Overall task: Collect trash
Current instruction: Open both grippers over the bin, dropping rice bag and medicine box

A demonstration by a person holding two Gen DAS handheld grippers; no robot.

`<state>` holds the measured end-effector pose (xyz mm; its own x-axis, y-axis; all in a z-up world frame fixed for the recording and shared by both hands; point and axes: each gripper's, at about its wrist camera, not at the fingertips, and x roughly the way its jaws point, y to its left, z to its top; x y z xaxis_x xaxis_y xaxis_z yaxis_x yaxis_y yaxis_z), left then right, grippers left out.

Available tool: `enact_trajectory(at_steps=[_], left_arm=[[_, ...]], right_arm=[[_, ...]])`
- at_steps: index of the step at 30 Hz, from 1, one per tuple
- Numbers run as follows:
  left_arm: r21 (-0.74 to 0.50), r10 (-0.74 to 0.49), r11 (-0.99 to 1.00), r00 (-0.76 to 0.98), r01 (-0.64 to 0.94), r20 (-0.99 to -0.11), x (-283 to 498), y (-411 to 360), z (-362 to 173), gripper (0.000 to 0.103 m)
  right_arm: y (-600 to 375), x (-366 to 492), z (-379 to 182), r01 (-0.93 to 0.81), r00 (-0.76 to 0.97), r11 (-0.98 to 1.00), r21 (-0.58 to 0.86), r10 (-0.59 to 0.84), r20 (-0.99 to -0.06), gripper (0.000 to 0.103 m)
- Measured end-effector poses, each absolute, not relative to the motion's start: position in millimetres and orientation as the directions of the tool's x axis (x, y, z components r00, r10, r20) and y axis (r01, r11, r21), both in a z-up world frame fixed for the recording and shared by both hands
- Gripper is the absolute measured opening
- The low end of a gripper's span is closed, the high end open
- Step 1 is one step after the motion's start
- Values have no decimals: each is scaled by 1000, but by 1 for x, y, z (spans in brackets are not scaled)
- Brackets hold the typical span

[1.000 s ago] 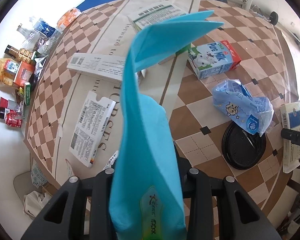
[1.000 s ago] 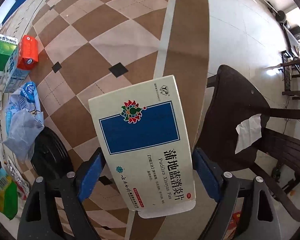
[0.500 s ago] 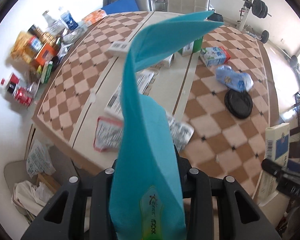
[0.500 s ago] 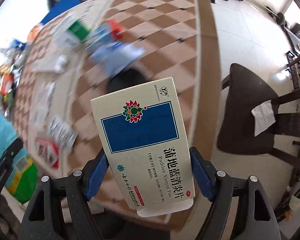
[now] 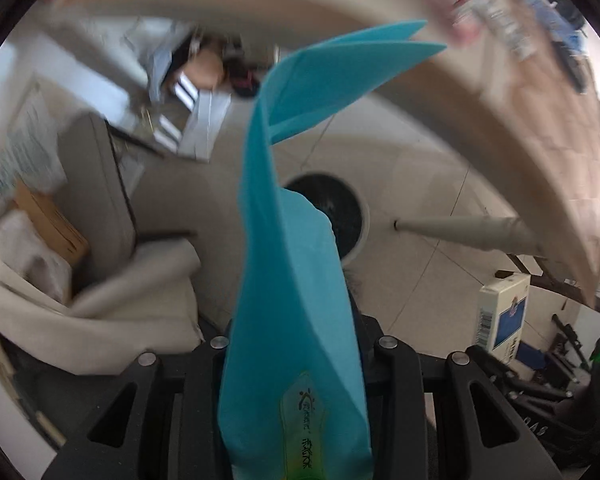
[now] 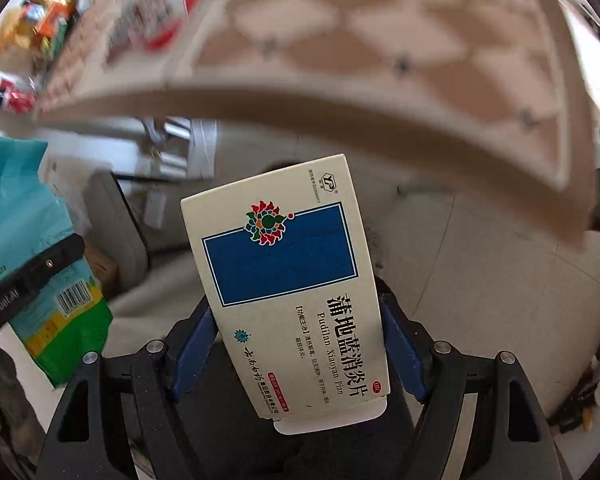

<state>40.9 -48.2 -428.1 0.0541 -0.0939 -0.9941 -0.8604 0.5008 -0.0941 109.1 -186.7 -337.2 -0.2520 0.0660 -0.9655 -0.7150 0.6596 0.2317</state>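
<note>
Both wrist views look down past the table (image 5: 540, 128) edge toward the floor (image 6: 480, 264), sharing the dark bin (image 5: 336, 216) below.

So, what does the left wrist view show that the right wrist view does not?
Only the left wrist view shows the round black bin opening on the floor, partly behind the blue bag. Only the right wrist view shows the bag's barcode and the medicine box's printed front. Both show the bag, the box and the table edge, blurred.
</note>
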Motion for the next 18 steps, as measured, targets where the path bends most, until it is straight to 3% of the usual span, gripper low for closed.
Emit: enact_trajectory(at_steps=[11,12,13,14,15,18], left_arm=[[-267,-374,349,128,-898,-919,57,12,-657,36],[-278,-392,349,130,-895,-911,61,17,-670,40],[-291,-403,344,140,-893,-904,63,22,-680,58],[-305,-408,340,153,-890,-900,65,24,-689,82],[-311,-408,343,158,-886,-899,67,27,-695,90],[-299,-385,341,157,-891,-910,65,32,-702,91]], right_arm=[[-140,92,-562,-731,-260,655,192,-7,-966,80],[-135,93,-579,-726,-276,657,204,-7,-961,80],[-127,97,-594,-723,-281,660,206,-8,-960,80],[-120,100,-607,-718,-283,664,209,-5,-959,80],[-114,104,-619,-720,-294,660,213,-12,-956,80],[-100,115,-646,-710,-323,664,232,-14,-946,82]])
